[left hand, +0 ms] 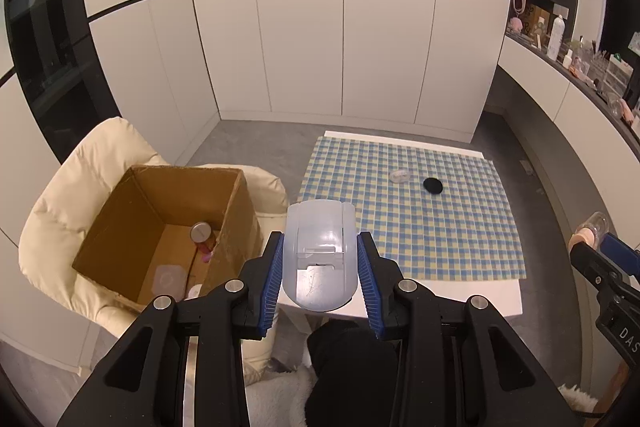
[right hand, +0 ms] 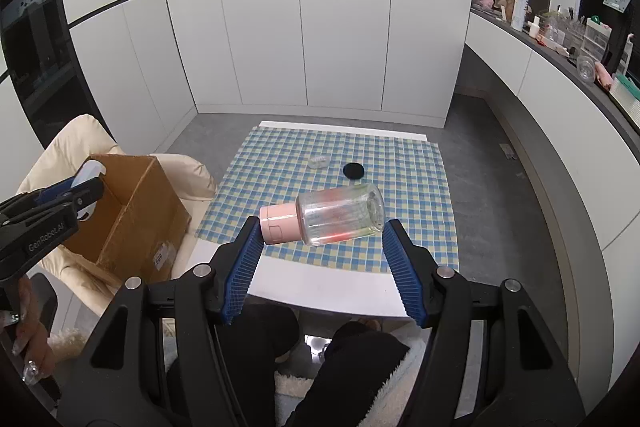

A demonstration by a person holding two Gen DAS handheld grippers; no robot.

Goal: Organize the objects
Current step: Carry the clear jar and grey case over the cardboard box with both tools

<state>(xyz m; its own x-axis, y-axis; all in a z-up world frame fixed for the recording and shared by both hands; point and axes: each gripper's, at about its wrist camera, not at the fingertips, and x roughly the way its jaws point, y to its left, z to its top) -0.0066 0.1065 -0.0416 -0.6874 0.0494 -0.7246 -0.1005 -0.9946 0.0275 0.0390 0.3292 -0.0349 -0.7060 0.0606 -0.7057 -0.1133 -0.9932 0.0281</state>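
**Both tools loaded, heading for the box**

The frosted plastic piece (left hand: 319,255) is clamped between the blue pads of the left tool (left hand: 319,267), held in the air just right of the open cardboard box (left hand: 160,227), which sits on a cream chair (left hand: 60,211). The clear bottle with a pink cap (right hand: 324,217) lies sideways in the right tool (right hand: 320,255), cap against the left pad and base against the right one, above the near edge of the checked cloth (right hand: 400,187) on the table (right hand: 320,291).

The step in hand looks like carrying both items to the box, which already holds a metal-lidded jar (left hand: 201,231) and some flat pieces. The next move calls for bringing the left tool over the opening first, then letting go low inside. 2 small things remain on the cloth: a black disc (left hand: 433,184) and a clear trinket (left hand: 400,175).
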